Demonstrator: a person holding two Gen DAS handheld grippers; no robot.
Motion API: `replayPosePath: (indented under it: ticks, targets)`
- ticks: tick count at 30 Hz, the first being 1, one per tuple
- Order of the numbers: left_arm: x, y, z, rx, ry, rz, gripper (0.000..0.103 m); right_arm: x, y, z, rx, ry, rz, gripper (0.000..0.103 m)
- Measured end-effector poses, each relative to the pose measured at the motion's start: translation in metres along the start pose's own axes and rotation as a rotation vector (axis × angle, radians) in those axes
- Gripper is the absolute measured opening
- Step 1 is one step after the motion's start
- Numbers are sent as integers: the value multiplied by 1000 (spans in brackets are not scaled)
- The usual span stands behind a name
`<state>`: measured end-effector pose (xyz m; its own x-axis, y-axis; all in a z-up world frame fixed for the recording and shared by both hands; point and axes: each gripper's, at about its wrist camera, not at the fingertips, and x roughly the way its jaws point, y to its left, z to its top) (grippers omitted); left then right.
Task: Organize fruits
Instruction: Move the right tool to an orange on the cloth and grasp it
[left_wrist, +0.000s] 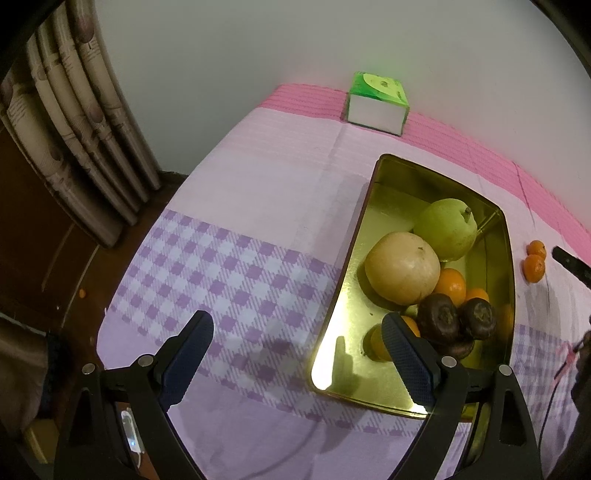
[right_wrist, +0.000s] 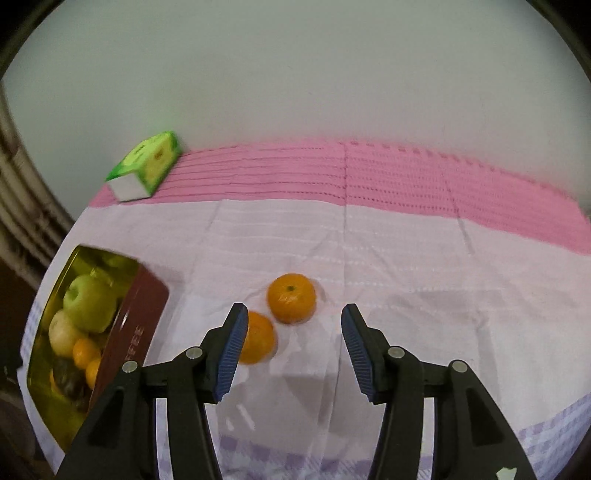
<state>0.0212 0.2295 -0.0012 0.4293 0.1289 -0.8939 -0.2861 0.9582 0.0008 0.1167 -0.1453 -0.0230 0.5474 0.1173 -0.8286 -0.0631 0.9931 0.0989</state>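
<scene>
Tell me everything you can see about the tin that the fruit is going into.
The tin is a shallow rectangular box with rounded corners, lidless, its shiny gold inside mirroring the fruit. Its outer wall is dark red with pale lettering, only partly readable. It lies flat on the checked tablecloth. Inside are a green pear, a pale round fruit, several oranges and some dark brown fruits. Neither gripper visibly touches it.

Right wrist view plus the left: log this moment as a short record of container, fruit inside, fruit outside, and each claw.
container: gold-lined tin, red outer wall, on the tablecloth
fruit inside: green pear, pale round fruit, several oranges, dark brown fruits
fruit outside: two oranges, near and far, right of the tin
left claw: open, empty, at the tin's near corner
right claw: open, empty, over the loose oranges
</scene>
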Motion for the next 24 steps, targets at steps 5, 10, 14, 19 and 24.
replayPosePath:
  ticks: [5, 10, 14, 19, 24]
  targets:
    - [1, 0, 0, -2, 9, 6, 92, 26, -4, 11, 67, 58, 20, 50]
    - [6, 2, 2, -5, 20, 7, 92, 39, -3, 16, 67, 103, 17, 50]
    - [7, 4, 3, -10, 23, 7, 92, 46, 0, 17, 63, 130, 25, 40]
    - [9, 5, 3, -15, 24, 5, 92, 47, -2, 16, 68, 135, 19, 37]
    - [10, 5, 3, -15, 22, 4, 92, 30, -5, 14, 19, 75, -52, 36]
